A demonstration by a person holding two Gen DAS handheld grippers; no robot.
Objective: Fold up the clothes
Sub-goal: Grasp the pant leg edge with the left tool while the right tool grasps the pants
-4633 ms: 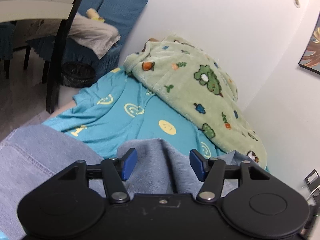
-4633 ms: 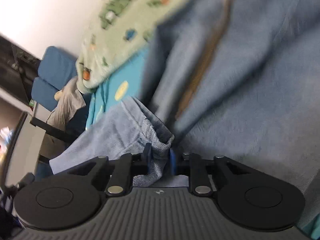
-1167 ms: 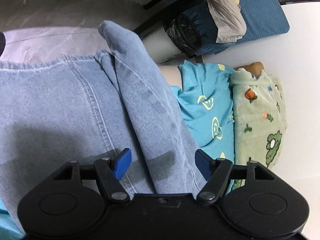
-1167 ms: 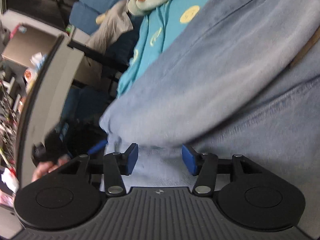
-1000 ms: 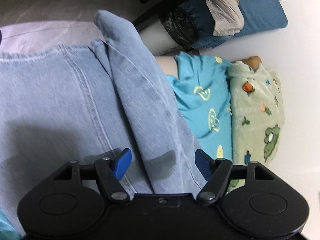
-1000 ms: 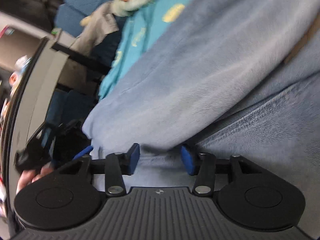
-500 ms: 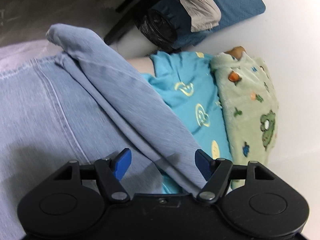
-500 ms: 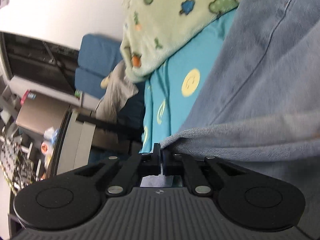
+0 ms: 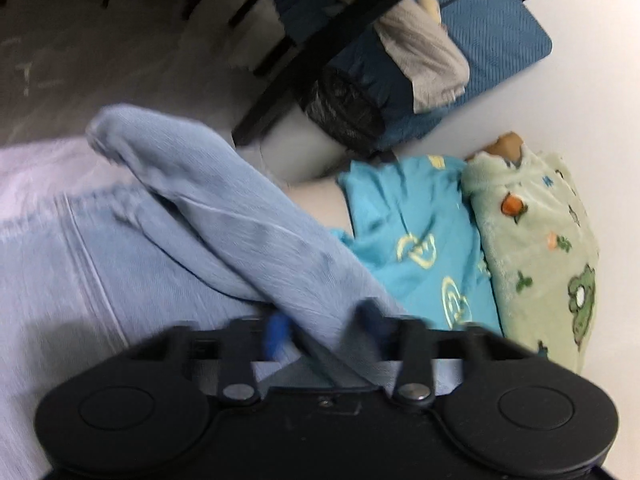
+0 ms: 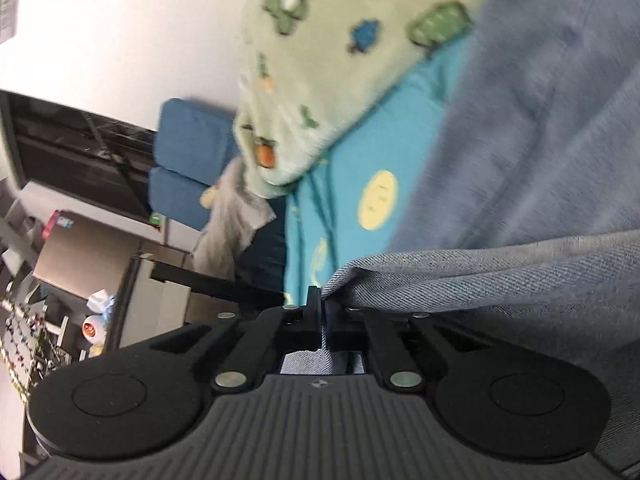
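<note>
Pinching jeans (image 10: 500,280) edge, right tongs (image 10: 322,316) clamped.

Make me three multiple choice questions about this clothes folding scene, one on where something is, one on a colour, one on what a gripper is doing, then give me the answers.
1. Where does the green blanket lie?
A. Between the teal shirt and the wall
B. On the floor
C. Under the jeans

2. What colour are the round faces printed on the teal shirt?
A. Red
B. Yellow
C. Black

3. What state is the right gripper in?
A. Wide open above the fabric
B. Shut on nothing
C. Shut on the jeans

Answers:
1. A, the left view shows it beside the shirt against the white wall.
2. B, a yellow face shows in the right view.
3. C, the jaws are together with a denim edge of the jeans pinched between them.
</note>
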